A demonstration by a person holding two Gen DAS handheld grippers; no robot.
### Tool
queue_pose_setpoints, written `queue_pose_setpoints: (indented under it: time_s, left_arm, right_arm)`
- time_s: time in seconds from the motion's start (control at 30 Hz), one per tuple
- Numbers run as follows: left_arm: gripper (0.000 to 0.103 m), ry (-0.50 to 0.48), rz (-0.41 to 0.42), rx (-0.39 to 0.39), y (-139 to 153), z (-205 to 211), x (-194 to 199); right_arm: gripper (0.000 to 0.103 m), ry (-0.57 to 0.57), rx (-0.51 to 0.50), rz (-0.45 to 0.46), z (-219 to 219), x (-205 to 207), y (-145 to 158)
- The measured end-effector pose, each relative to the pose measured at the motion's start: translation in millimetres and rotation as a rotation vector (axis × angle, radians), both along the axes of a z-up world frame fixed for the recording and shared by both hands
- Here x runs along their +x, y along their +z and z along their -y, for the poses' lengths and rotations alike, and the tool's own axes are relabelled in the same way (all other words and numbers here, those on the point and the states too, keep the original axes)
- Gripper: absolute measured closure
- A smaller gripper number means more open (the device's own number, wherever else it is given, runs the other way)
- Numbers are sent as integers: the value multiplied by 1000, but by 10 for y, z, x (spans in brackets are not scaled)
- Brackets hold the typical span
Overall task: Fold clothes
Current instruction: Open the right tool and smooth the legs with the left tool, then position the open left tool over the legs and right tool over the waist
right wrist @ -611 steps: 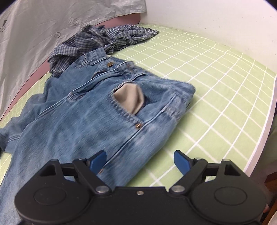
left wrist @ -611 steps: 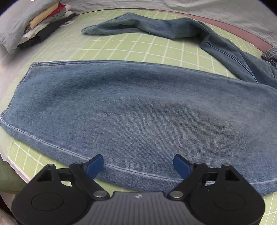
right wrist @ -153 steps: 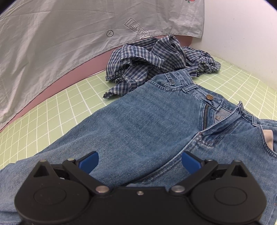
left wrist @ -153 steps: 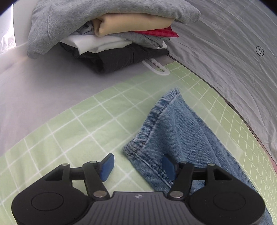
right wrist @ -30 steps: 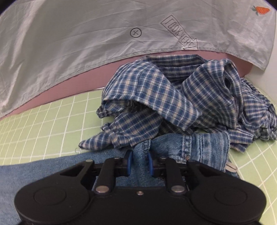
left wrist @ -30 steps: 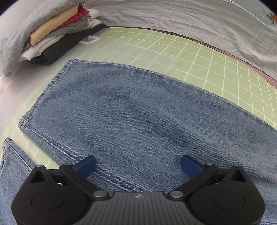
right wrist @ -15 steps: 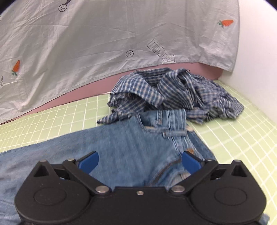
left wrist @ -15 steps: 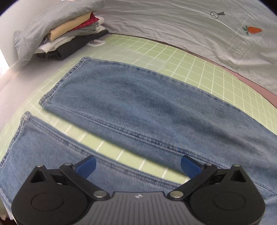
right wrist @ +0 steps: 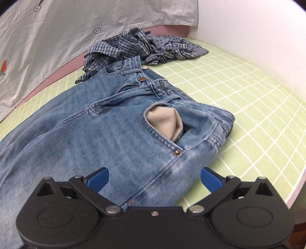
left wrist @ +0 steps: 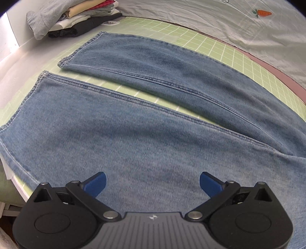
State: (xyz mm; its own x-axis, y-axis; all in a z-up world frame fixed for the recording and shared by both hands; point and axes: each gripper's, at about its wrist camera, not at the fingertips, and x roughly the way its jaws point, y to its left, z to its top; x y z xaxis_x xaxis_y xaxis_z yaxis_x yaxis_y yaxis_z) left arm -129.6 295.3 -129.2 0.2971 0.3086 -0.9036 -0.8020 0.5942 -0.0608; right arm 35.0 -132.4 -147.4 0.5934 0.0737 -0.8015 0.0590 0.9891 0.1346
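Note:
Blue jeans (left wrist: 145,122) lie flat on the green grid mat (left wrist: 220,46), both legs spread side by side with a narrow gap between them. My left gripper (left wrist: 152,184) is open and empty above the near leg. In the right wrist view the jeans' waist and hip (right wrist: 118,122) lie front up, with a beige pocket lining (right wrist: 164,120) turned out. My right gripper (right wrist: 154,179) is open and empty over the near hip seam.
A stack of folded clothes (left wrist: 74,17) sits at the far left corner. A crumpled blue plaid shirt (right wrist: 145,46) lies past the waistband. A grey sheet with carrot prints (right wrist: 57,28) hangs behind. The mat's near edge (right wrist: 298,183) is at the right.
My right gripper let go of the waistband, opened and drew back toward the near hip. My left gripper drew back from the far leg to over the near leg, staying open.

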Motion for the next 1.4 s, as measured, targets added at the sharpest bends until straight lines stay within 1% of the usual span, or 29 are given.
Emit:
queue_pose_setpoints:
  time_s: [0.07,0.2,0.33,0.6,0.73,0.87,0.9,1.03,1.1,1.23,1.33,1.4]
  left_arm:
    - [0,3,-3,-6,-4,78,-66]
    - [0,19,-1,-22,5,174,-184]
    - [0,57,30,-45,30,186,-319]
    - [0,180,155,-208,20,55,-652]
    - [0,239,223,-303,-14,-34,-844]
    - [0,288,267,-394,-80,-112,-1004]
    - [0,303,280,-424,-108,-125,-1037]
    - [1,346,325,-503,-234,-149,-1105]
    - [2,357,341,-520,-282,-169,-1113]
    - [4,349,358,-497,-277,-229,-1103]
    - [9,354,370,-481,-265,-271,-1096]
    - [15,361,381,-474,-260,-298,-1108]
  right_arm:
    - [0,-16,18,-25,73,-22,-42]
    - [0,-23,115,-54,174,-18,-112]
    - [0,-30,213,-76,158,-20,-142]
    - [0,-42,426,-107,33,-81,-139]
    - [0,-67,506,-125,12,-130,-153]
    - [0,-97,574,-137,-1,-178,-181]
    - [0,-104,587,-142,-8,-186,-187]
    - [0,-126,637,-161,-45,-215,-206]
    - [0,-123,634,-161,-76,-228,-202]
    - [0,-111,624,-163,-118,-248,-183]
    - [0,-105,620,-162,-129,-257,-180]
    - [0,-106,620,-161,-130,-259,-181]
